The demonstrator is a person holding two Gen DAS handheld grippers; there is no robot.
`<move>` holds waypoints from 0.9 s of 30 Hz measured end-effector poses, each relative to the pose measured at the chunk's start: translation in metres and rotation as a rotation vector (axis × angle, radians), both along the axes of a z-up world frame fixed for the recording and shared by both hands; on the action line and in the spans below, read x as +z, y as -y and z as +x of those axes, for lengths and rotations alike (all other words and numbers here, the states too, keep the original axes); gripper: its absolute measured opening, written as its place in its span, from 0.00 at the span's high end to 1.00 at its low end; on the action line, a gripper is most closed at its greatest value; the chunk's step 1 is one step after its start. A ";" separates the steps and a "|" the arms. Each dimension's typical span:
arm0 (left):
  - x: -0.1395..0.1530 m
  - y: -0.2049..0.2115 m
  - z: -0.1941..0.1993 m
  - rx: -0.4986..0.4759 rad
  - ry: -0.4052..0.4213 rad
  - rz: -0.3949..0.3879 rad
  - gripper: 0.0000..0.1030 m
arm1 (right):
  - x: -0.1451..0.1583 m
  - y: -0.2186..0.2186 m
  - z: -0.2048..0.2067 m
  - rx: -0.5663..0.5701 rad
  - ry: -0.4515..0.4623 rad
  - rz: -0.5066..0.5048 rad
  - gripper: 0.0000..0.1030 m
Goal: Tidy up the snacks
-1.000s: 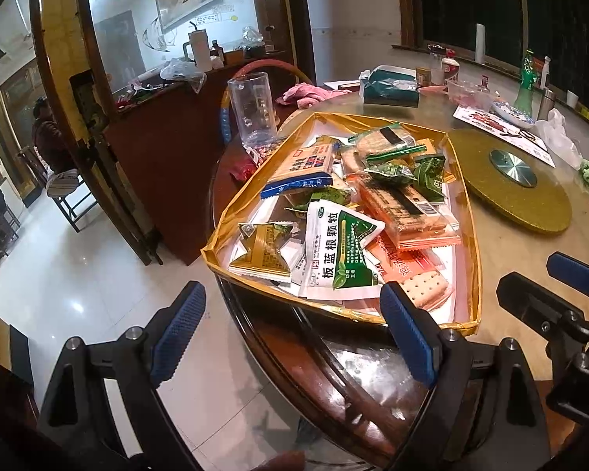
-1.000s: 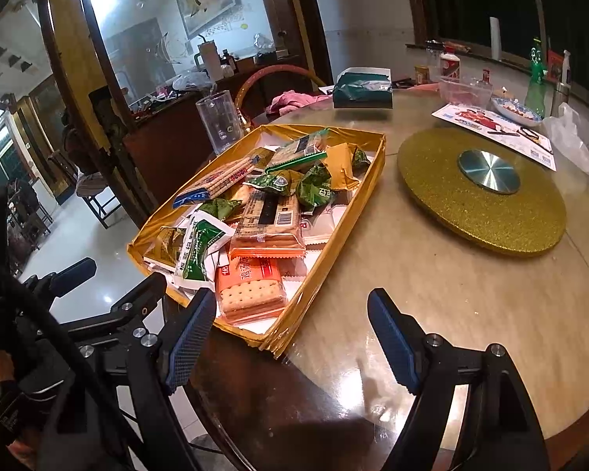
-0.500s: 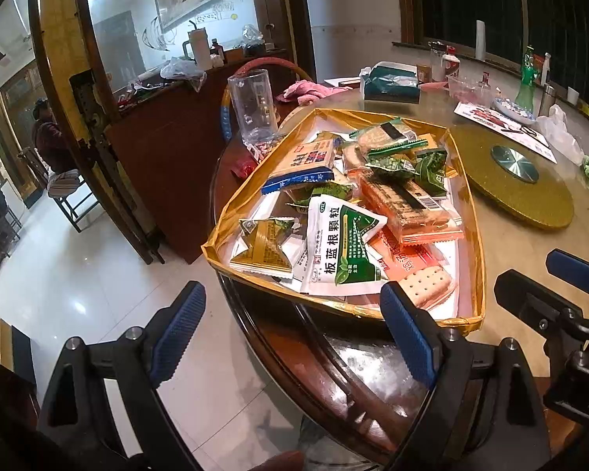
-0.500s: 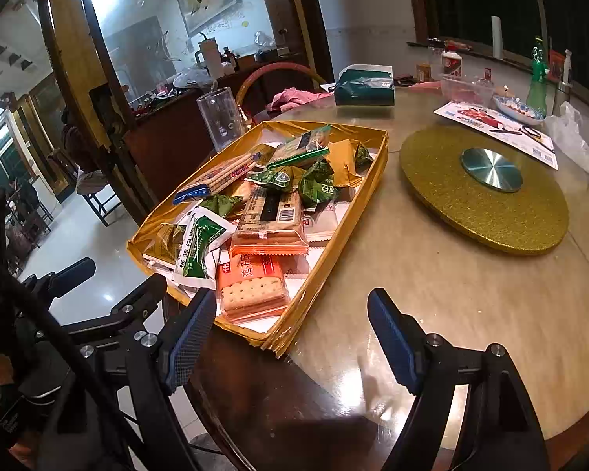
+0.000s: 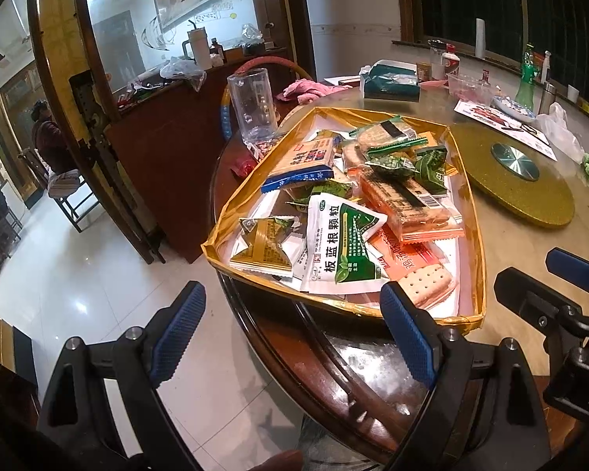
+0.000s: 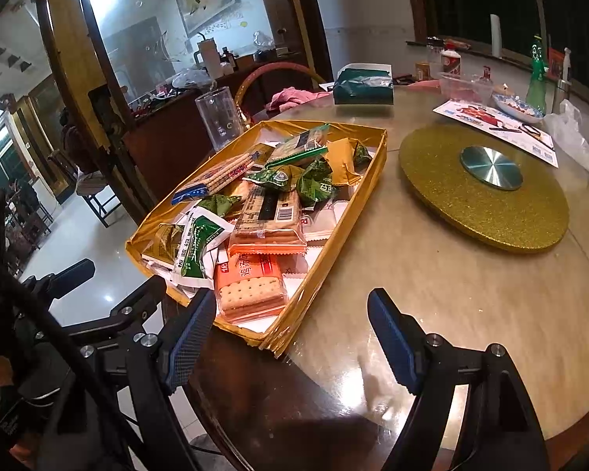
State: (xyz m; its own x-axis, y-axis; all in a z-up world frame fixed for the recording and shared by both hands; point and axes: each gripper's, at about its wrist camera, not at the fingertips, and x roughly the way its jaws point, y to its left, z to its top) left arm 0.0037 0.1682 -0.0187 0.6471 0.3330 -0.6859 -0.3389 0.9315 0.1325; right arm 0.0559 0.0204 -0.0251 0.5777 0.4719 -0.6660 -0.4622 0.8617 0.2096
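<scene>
- Clearly, both tools are spread wide and hold nothing: the left gripper [image 5: 290, 333] hangs off the near edge of the round table [image 6: 471, 282], partly over the floor, and the right gripper [image 6: 292, 337] hovers over the table's near rim.
- The snacks lie mixed in a gold tray [image 5: 477, 235] at the left near part of the table; its near end reaches almost to the table edge.
- From the left gripper the tray is straight ahead and a little to the right. From the right gripper it is ahead and to the left, with its near corner just beyond the left finger.
- The tray's long axis runs from near to far, so the packets lie in a row away from both tools.
- Nearest packets: a white-green sachet [image 5: 339, 247] and a cracker pack [image 6: 251, 290], side by side at the near end. I judge the left gripper is nearer to the sachet and the right one to the cracker pack.
- The sachet lies flat with its long side pointing away, so a grip across its narrow width looks easiest.
- Further in, green wrapped candies [image 6: 314, 184] and a long orange biscuit pack [image 5: 408, 204] overlap each other.
- The table top is glossy, with a gold turntable [image 6: 487, 192] to the right of the tray, well apart, and a clear cup [image 5: 253, 106] at the far left.
- Around are a tiled floor, wooden furniture and dark windows.
</scene>
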 end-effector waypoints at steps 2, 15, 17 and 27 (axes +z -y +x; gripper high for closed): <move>0.000 0.000 0.001 0.002 -0.001 -0.001 0.12 | 0.000 0.000 0.000 0.000 -0.001 -0.001 0.23; 0.001 -0.001 0.000 -0.003 -0.009 -0.001 0.12 | -0.002 -0.001 0.000 -0.004 -0.002 -0.001 0.23; 0.000 -0.001 0.001 -0.002 -0.008 0.000 0.12 | -0.002 -0.001 0.000 -0.005 -0.005 0.000 0.23; -0.001 -0.005 0.001 0.000 -0.013 -0.001 0.12 | -0.001 -0.003 0.000 0.000 -0.006 -0.001 0.23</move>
